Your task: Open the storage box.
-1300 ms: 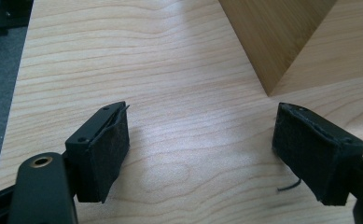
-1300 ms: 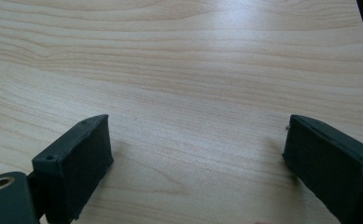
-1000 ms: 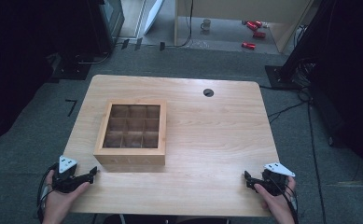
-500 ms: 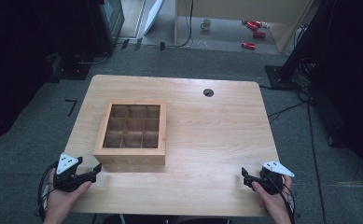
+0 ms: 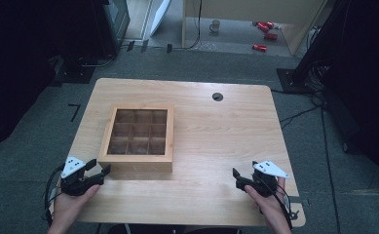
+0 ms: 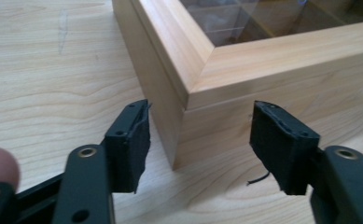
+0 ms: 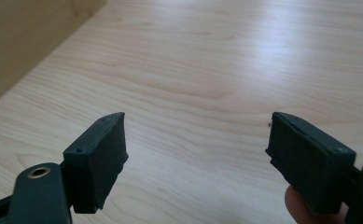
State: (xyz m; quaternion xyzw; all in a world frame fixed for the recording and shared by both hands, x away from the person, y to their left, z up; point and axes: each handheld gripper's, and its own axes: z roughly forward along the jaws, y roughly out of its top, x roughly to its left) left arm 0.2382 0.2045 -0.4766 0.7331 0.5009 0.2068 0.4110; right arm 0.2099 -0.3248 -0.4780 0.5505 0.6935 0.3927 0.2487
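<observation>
Claws both gape, gripping nothing — left claw (image 5: 97,171), closing lately, faces the wooden box (image 5: 137,137) corner; right claw (image 5: 239,177) over tabletop (image 5: 216,136).

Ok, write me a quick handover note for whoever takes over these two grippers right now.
Left gripper: open, nothing between the jaws, which have just been closing. It sits at the near left corner of the wooden box, aimed at that corner but apart from it.
Right gripper: open and holding nothing, jaws also just closing a little, over bare table at the near right, well away from the box.
Box: on the left half of the table, glass-topped lid down, nine compartments visible through it; whether they hold anything I cannot tell.
Done: nothing on the box yet.
Left: probably grip and open the lid.
</observation>
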